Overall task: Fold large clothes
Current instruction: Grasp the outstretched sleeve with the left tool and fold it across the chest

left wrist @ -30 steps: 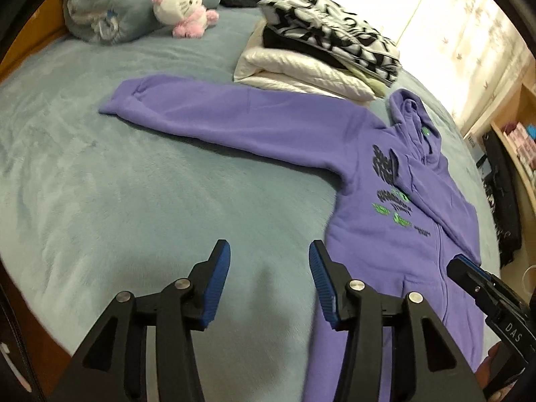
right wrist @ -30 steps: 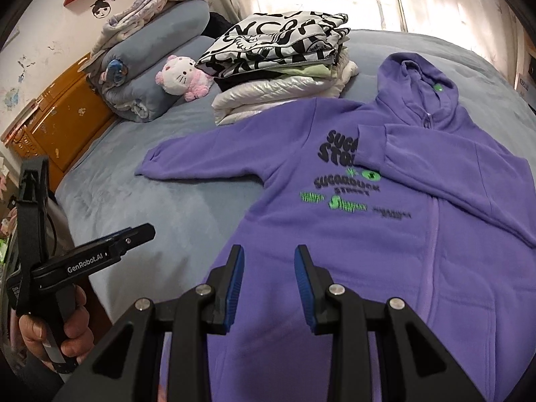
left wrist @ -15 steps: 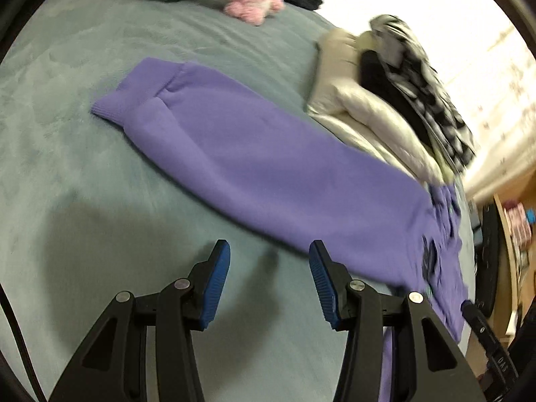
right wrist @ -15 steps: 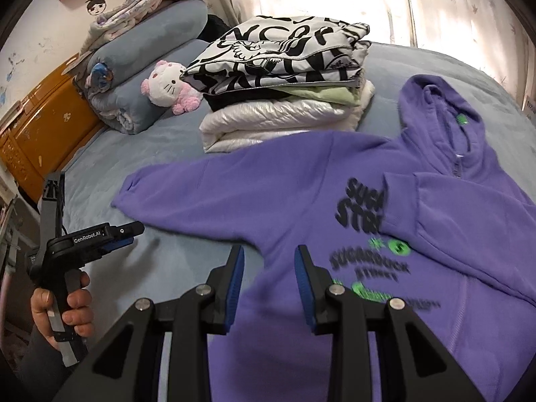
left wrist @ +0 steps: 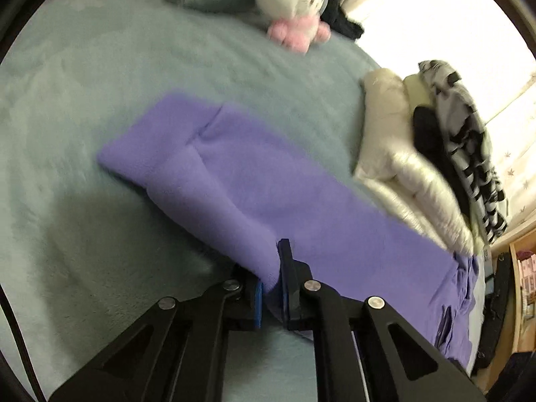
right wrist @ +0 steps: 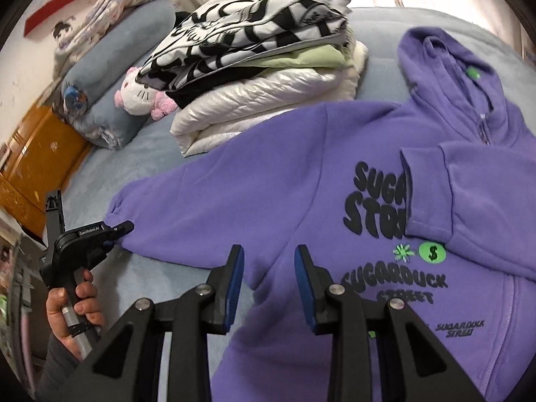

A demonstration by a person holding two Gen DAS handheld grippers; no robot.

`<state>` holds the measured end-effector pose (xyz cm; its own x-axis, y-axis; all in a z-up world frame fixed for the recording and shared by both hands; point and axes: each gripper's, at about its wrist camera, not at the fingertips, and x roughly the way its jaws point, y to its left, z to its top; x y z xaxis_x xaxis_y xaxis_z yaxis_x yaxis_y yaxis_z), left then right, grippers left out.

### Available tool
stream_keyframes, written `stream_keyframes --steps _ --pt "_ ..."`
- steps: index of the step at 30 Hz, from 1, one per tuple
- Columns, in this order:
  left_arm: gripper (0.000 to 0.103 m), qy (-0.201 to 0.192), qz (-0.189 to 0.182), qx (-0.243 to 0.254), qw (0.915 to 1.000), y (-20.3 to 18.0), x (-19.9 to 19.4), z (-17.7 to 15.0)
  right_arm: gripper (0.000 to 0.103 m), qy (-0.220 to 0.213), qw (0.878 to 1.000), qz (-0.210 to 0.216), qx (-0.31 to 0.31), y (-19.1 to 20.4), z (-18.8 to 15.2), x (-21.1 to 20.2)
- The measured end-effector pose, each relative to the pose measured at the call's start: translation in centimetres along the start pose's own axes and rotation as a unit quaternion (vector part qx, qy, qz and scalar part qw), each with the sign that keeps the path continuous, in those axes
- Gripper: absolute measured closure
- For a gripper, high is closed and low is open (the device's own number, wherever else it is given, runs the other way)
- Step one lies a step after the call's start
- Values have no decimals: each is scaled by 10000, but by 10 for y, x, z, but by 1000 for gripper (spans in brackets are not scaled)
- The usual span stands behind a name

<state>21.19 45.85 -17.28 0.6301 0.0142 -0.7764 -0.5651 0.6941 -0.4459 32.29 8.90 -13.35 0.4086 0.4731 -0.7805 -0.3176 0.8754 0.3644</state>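
A purple hoodie [right wrist: 268,184] with black and green print lies face up on the grey-blue bed. Its right sleeve [right wrist: 469,201] is folded across the chest. The other sleeve [left wrist: 268,194] stretches out flat toward the bed's side. My left gripper [left wrist: 271,278] is closing tight on that sleeve's near edge, and purple fabric is pinched between its blue pads. In the right wrist view the left gripper [right wrist: 124,226] sits at the sleeve's end, held by a hand [right wrist: 77,305]. My right gripper [right wrist: 268,281] hovers open over the hoodie near the armpit, with nothing between its fingers.
A stack of folded clothes [right wrist: 268,67] stands just behind the outstretched sleeve, also seen as the stack [left wrist: 418,167]. A white and pink plush toy [left wrist: 294,3] and rolled blankets [right wrist: 110,77] lie at the bed's head. A wooden cabinet [right wrist: 37,157] flanks the bed [left wrist: 100,67].
My left gripper has travelled out along the sleeve, dropped to it and gone from open to shut on the fabric. The right gripper has moved in over the hoodie's chest, still open.
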Motion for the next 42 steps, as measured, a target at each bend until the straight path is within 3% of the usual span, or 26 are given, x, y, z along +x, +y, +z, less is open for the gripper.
stream_keyframes --steps 3,6,11,14,18,20,24,27,29,31,33,35,38,42 --pt "98 -600 70 722 9956 -53 -38 4 72 -130 9998 38 113 -11 -2 -14" --pt "99 -981 -191 1291 9866 -110 -77 0 72 -250 9992 93 303 -28 -3 -30" --pt "98 -1118 -847 2201 9653 -218 -124 -36 72 -590 9968 35 534 -65 -6 -73" --pt "98 -935 -1202 2675 9514 -278 -130 -79 72 -796 9946 -109 657 -91 -12 -100" --pt "97 -292 -1489 3181 9358 -341 -98 -154 72 -1014 9903 -414 860 -134 -22 -134" --pt "83 235 -1542 3421 9266 -360 -65 -194 72 -1041 9876 -653 982 -159 -30 -147" --pt "79 1318 -1431 3516 9157 -370 0 -254 72 -901 9832 -917 1298 -204 -53 -162" --pt "69 1691 -1421 3325 9169 -365 13 -270 72 -846 9816 -1003 1388 -223 -66 -170" --pt "32 1780 -1495 3189 9188 -359 9 -269 69 -814 9819 -923 1438 -229 -70 -171" --pt "22 1775 -1693 3102 9185 -350 -5 -264 57 -839 9834 -814 1386 -227 -70 -171" --pt "22 1754 -1895 3193 9118 -346 -22 -258 56 -900 9860 -736 1196 -218 -67 -170" --pt "21 1588 -1893 3322 9103 -337 -43 -257 56 -919 9890 -634 970 -205 -63 -168" --pt "22 1217 -1727 3411 9160 -319 -69 -250 56 -865 9935 -500 554 -182 -55 -159" --pt "21 748 -1351 3340 9298 -286 -91 -232 55 -710 9967 -372 -161 -143 -42 -137"
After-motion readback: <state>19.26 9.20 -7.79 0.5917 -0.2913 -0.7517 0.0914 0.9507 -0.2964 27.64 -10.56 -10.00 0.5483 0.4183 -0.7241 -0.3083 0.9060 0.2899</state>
